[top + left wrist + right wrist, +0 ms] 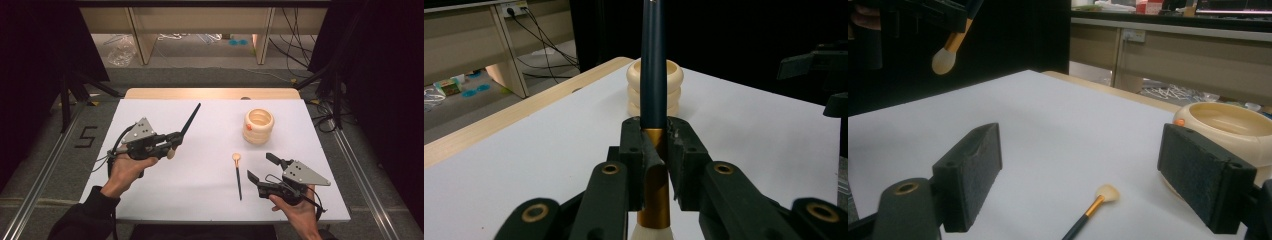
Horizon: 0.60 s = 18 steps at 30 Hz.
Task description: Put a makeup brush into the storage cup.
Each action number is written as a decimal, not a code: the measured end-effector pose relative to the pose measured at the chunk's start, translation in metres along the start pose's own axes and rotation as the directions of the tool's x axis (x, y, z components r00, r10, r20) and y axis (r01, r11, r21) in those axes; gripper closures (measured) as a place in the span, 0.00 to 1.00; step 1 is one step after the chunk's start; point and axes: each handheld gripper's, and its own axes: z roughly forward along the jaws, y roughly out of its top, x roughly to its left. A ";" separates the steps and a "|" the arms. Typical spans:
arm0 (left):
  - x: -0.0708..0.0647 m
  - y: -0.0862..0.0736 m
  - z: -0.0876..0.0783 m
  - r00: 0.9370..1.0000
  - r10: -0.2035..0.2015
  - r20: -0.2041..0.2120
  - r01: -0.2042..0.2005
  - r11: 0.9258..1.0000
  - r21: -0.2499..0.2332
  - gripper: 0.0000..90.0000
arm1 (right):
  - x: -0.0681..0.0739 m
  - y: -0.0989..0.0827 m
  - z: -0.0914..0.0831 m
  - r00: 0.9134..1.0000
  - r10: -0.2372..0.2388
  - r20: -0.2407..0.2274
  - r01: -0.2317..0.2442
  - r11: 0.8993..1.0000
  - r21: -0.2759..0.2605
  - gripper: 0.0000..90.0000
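Left tool (172, 141) clamps slim dark-handled, gold-ferruled brush (189, 122) above smooth white table (210, 130).

A white table (150, 195) stands over grey floor (200, 75), cables (295, 55) trailing behind.

In the left gripper view, the dark-handled makeup brush with a gold ferrule (653, 75) is cut off at the top and bottom edges. In the right gripper view, the cream ribbed holder (1228, 125) is partly hidden at the right edge.
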 end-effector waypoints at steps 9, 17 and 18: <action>-0.013 0.000 -0.008 0.998 0.058 -0.026 -0.060 0.996 -0.067 0.87 | 0.000 0.000 0.000 1.000 0.007 0.003 -0.007 1.000 0.002 0.21; -0.028 0.004 -0.011 0.975 0.212 -0.070 -0.216 0.975 -0.048 0.87 | -0.002 0.000 0.000 1.000 -0.014 0.004 0.014 1.000 -0.005 0.21; -0.030 0.004 -0.011 0.968 0.239 -0.074 -0.243 0.969 -0.048 0.87 | -0.001 0.000 -0.001 1.000 0.001 -0.001 -0.001 1.000 0.004 0.21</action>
